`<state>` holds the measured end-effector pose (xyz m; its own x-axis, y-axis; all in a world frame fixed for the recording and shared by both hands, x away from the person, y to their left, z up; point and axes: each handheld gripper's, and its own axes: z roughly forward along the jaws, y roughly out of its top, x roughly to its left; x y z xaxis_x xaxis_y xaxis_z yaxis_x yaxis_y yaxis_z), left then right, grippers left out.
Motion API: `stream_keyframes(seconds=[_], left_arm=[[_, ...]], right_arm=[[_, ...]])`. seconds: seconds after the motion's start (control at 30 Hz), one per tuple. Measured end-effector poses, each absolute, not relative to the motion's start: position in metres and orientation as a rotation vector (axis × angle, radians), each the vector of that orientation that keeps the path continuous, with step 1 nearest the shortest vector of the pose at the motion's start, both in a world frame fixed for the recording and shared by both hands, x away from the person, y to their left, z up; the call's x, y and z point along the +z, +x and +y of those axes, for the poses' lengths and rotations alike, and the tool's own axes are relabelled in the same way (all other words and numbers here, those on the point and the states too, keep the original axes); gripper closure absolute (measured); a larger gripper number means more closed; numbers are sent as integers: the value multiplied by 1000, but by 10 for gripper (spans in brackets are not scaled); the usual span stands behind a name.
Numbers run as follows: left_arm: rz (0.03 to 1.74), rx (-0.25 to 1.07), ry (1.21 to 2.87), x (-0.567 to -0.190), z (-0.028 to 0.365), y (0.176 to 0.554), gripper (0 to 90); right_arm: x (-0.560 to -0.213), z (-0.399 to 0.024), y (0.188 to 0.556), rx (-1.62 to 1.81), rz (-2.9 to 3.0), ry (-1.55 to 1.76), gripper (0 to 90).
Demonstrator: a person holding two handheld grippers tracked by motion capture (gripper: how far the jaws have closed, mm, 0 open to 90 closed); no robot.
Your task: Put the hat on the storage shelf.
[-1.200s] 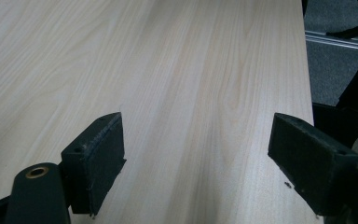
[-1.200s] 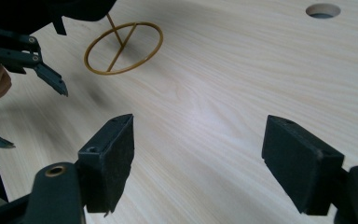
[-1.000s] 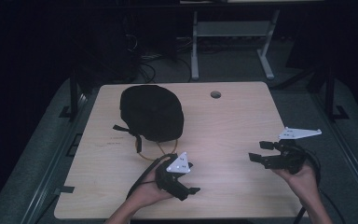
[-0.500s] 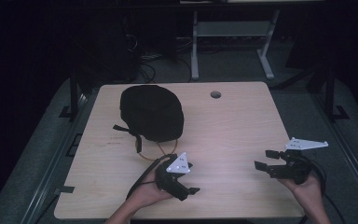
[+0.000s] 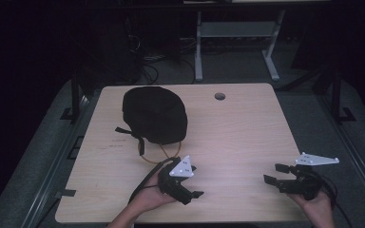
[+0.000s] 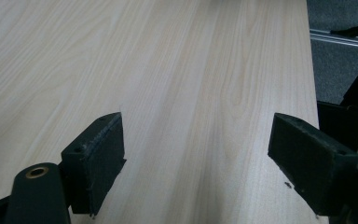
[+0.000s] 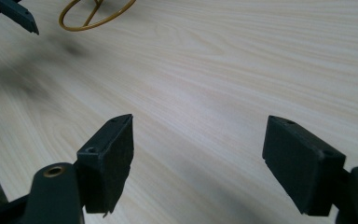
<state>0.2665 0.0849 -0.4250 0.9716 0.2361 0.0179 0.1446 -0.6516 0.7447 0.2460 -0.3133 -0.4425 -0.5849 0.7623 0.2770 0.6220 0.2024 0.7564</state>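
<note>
Above table (image 5: 237,137); both grippers agape.

high view: above your side, looking down | gripper views: close, low over table (image 5: 247,137) | shared: wood top

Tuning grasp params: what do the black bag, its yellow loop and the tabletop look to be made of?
Black bag: probably soft matte fabric; rounded slumped shape, no shine.
Yellow loop: thin cord or coated wire, slightly glossy; can't tell which.
Tabletop: smooth pale wood-grain, likely laminate; printed-looking grain, faint sheen.
</note>
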Motion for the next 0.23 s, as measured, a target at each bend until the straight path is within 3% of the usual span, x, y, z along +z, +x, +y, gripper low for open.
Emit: stream_keyframes(seconds=[0.23], left_arm=[[259,143,2283,-425,83,266,180]], right_arm=[[-450,-309,227,1338,2258,1299,232]])
